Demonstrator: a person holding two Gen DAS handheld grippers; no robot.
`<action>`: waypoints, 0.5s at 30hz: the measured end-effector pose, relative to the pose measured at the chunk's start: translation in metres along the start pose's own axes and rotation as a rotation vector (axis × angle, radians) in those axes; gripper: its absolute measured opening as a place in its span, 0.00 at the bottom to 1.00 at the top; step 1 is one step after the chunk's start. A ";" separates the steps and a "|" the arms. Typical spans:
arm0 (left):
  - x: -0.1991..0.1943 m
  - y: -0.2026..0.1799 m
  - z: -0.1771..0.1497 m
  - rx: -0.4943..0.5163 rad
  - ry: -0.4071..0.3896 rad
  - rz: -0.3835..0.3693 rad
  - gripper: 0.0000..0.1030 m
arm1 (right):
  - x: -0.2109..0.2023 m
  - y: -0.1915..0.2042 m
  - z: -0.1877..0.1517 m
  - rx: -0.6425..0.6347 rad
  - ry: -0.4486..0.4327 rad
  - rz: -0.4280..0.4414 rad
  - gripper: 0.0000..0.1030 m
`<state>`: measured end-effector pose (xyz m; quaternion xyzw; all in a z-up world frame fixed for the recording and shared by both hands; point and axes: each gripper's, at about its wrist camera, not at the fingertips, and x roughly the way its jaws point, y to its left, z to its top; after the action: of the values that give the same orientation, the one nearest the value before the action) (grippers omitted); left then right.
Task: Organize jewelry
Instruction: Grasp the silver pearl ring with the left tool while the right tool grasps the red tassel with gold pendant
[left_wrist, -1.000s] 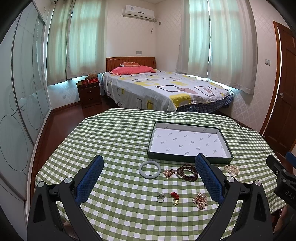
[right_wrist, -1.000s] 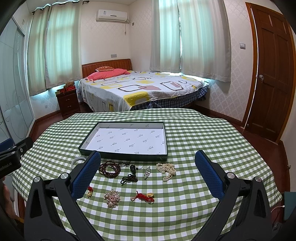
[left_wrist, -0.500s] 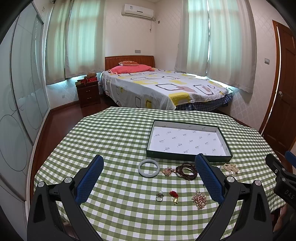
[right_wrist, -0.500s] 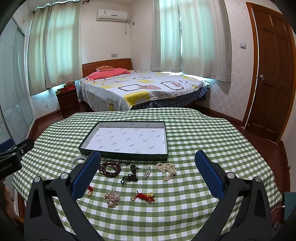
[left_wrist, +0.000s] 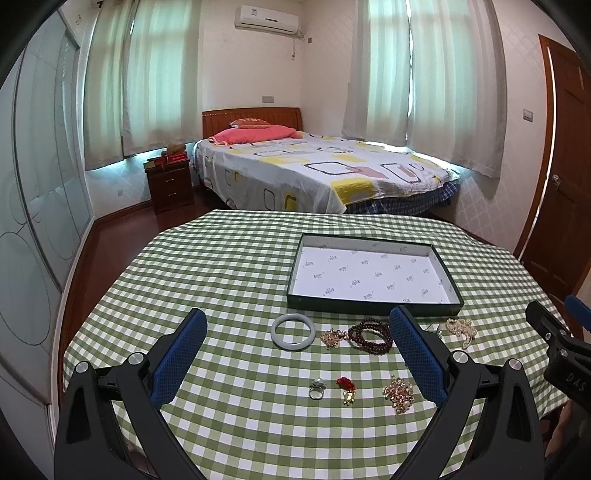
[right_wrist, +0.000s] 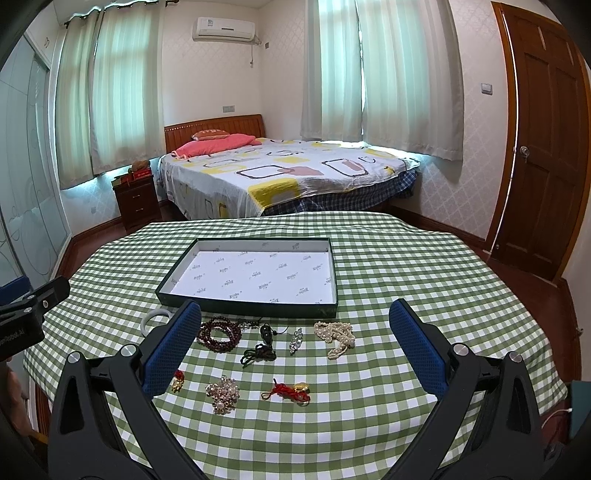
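Jewelry lies untouched beside the empty tray (right_wrist: 251, 305); both hand-held grippers, left (left_wrist: 297, 350) and right (right_wrist: 295, 341), have merely hovered, spread wide, holding nothing.

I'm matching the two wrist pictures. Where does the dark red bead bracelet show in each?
Left wrist: dark red bead bracelet lies right of centre, beside the right finger's tip, right of the pale bangle.
Right wrist: the bracelet lies left of centre, by the left finger's tip.
Shared landmark: the green tray just behind it.

shallow dark-green cardboard tray (right_wrist: 251, 308): far, on table | pale jade bangle (left_wrist: 293, 331): near-left | white pearl strand (right_wrist: 337, 336): near-right
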<state>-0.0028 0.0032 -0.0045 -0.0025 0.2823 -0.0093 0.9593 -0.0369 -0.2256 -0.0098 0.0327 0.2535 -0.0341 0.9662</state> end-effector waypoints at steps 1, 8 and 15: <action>0.004 0.001 -0.002 0.004 0.004 -0.002 0.93 | 0.003 -0.001 -0.002 -0.002 0.000 -0.001 0.96; 0.054 0.011 -0.034 0.026 0.074 -0.017 0.93 | 0.039 -0.003 -0.035 -0.049 0.016 0.000 0.96; 0.105 0.021 -0.075 -0.004 0.214 -0.090 0.93 | 0.084 -0.010 -0.074 -0.059 0.136 0.026 0.96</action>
<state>0.0453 0.0223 -0.1253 -0.0162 0.3826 -0.0518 0.9223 -0.0007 -0.2333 -0.1162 0.0099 0.3191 -0.0120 0.9476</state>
